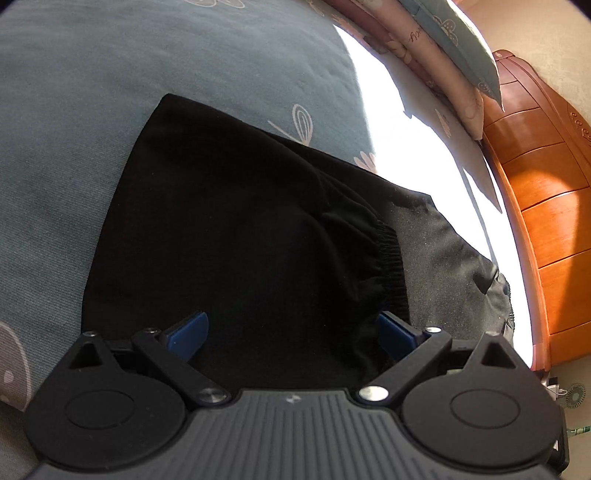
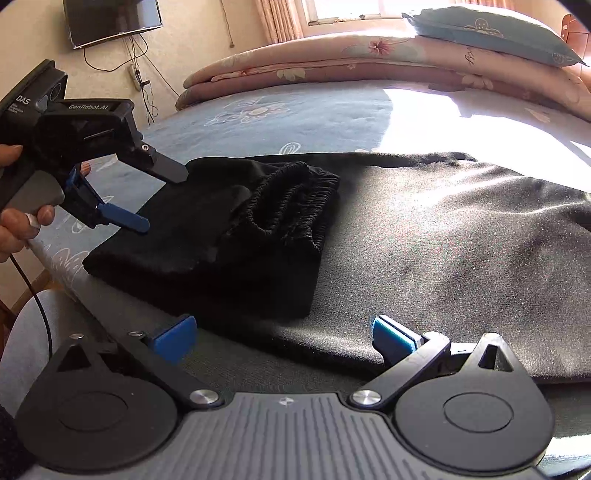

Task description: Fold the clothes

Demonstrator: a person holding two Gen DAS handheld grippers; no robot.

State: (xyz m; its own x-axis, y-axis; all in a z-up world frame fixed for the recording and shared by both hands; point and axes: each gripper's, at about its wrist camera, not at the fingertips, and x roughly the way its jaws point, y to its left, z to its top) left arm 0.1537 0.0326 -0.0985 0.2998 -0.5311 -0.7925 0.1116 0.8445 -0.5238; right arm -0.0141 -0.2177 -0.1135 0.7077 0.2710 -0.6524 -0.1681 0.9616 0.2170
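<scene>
Right wrist view | black trousers (image 2: 424,236) lying on the bed (image 2: 295,114), one end folded over | left hand-held gripper (image 2: 147,199) hovering spread; right hand-held gripper (image 2: 284,336) spread, holding nothing | risk: bunched elastic cuff (image 2: 291,199) sliding, loosening the fold

1. Black trousers (image 2: 424,236), all plain, with the ribbed elastic waistband (image 2: 291,199) black as well.
2. Bedsheet (image 1: 110,92) is muted blue-grey with a pale pink-white flower print.
3. Both grippers are black with blue fingertip pads (image 2: 173,338); the right gripper (image 2: 284,336) has a grey ridged body.
4. Folded quilt (image 2: 332,62) is pink and floral.
5. Pillow (image 2: 491,35) is teal with a pale flower outline.
6. Headboard (image 1: 546,206) is glossy orange-brown wood.
</scene>
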